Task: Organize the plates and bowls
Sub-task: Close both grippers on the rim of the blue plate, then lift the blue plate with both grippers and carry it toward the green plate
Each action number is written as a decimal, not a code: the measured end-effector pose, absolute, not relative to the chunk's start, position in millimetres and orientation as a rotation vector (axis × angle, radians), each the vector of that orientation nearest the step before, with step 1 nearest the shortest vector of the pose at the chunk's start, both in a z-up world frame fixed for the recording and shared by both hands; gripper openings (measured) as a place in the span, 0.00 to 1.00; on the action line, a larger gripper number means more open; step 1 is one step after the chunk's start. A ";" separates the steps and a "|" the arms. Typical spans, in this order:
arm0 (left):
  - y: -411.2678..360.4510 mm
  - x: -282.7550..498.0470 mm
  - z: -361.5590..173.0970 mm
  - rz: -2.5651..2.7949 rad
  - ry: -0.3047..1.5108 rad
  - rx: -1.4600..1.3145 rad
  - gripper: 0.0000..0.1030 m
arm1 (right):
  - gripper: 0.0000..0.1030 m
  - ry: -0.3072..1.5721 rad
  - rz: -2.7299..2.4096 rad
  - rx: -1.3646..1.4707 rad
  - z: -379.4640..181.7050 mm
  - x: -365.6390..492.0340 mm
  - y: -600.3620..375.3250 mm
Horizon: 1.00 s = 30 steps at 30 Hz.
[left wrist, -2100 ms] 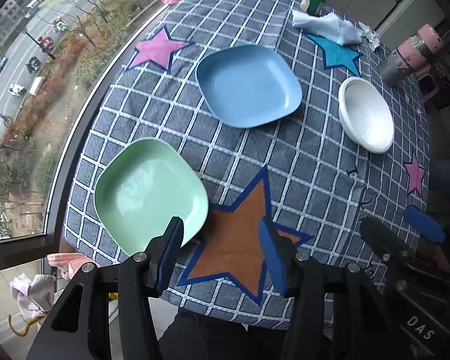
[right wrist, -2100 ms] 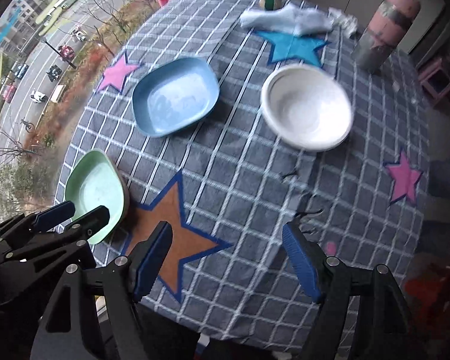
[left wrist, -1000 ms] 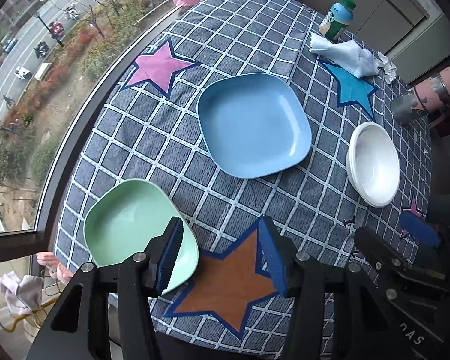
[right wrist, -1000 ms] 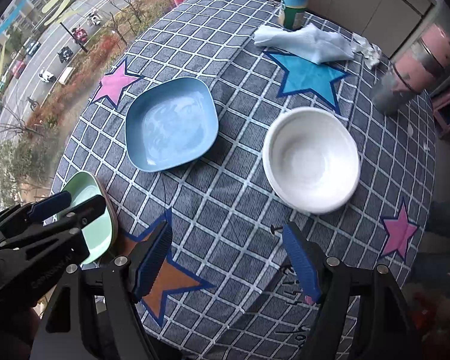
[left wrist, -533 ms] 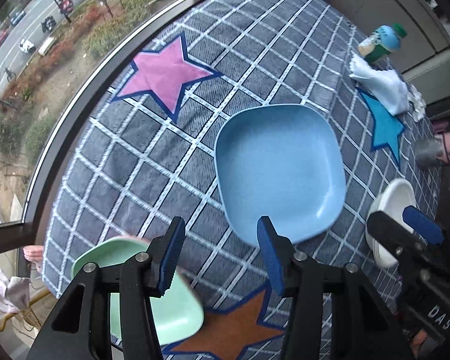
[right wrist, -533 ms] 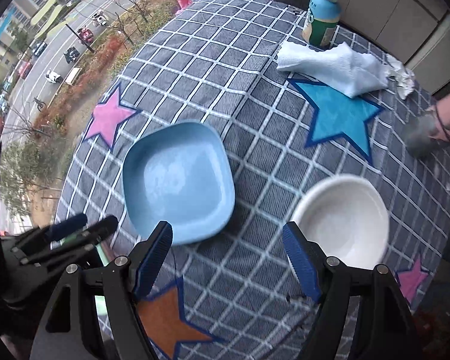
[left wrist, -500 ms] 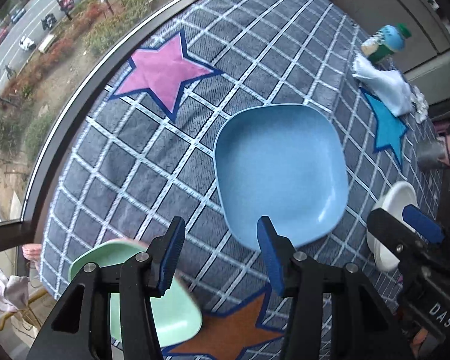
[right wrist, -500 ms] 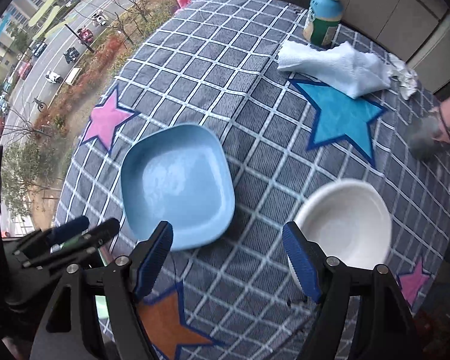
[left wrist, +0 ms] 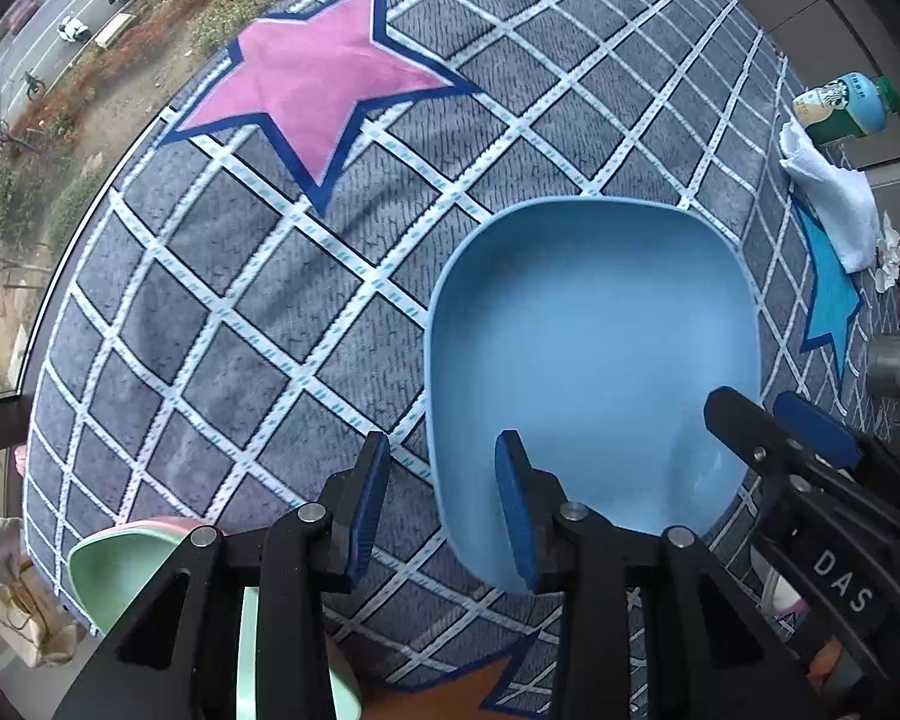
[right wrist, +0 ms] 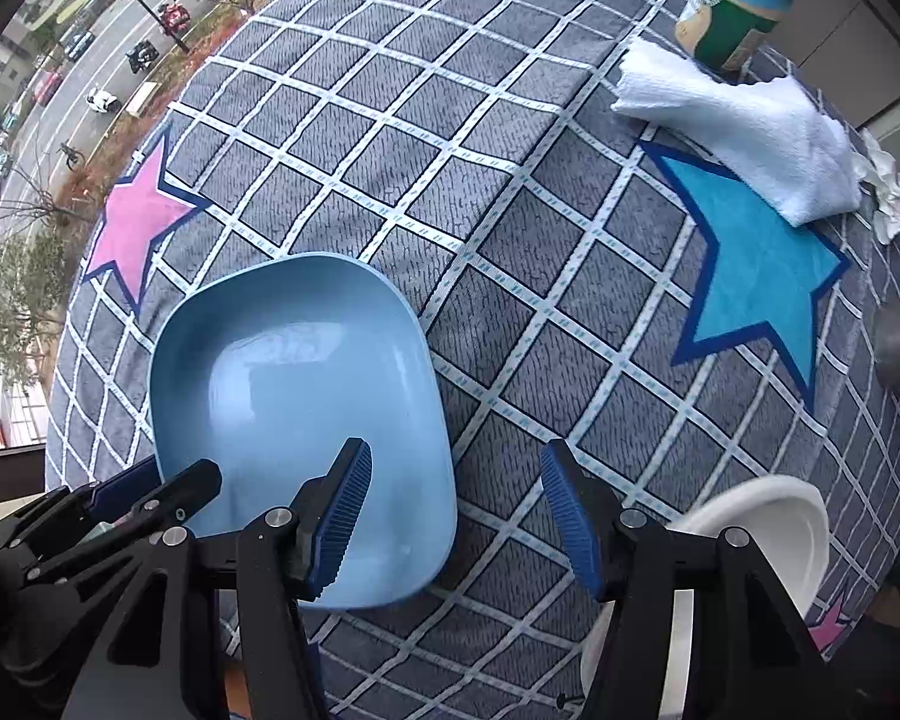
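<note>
Right now the left gripper (left wrist: 441, 492) hangs low over the near-left rim of the light blue square plate (left wrist: 594, 360), its fingers spread moderately wide and holding nothing; one finger (left wrist: 513, 507) sits over the plate's inside and the other over the cloth outside, so the rim falls between them. That straddle looks like the set-up for pinching the edge, which is the only part of a flat-lying plate that two fingers can catch. The right gripper (right wrist: 456, 507) waits beside the plate's right edge with its fingers wide and empty, one finger (right wrist: 342, 501) over the plate's near-right corner, the other over bare cloth.

The plate lies flat on the checked, star-patched cloth covering the worktop (right wrist: 390, 138). A green plate (left wrist: 114, 564) sits at the near-left edge, partly hidden by the left gripper; what seems a pink rim shows just behind it. A white bowl (right wrist: 768, 516) stands near the right gripper. At the far side a white towel (right wrist: 744, 120) and a bottle (right wrist: 732, 6) lie well apart from the dishes.
</note>
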<state>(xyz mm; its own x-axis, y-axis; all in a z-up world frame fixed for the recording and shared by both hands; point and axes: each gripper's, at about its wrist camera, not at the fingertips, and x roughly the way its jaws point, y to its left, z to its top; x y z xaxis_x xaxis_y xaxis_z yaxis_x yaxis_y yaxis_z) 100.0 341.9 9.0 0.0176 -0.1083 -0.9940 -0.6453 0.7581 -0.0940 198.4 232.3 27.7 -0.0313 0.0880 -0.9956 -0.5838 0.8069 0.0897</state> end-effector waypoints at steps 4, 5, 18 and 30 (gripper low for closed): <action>338.6 106.4 9.7 0.465 1.479 -0.642 0.34 | 0.50 1.505 0.582 -0.452 20.4 198.8 241.5; 336.9 108.8 9.9 0.461 1.478 -0.635 0.30 | 0.29 1.510 0.588 -0.458 17.0 198.7 243.5; 357.9 80.2 23.3 0.433 1.456 -0.679 0.11 | 0.14 1.547 0.592 -0.412 20.8 185.2 228.6; 309.1 -0.4 50.8 0.354 1.481 -0.583 0.08 | 0.14 1.561 0.545 -0.305 42.2 101.8 165.6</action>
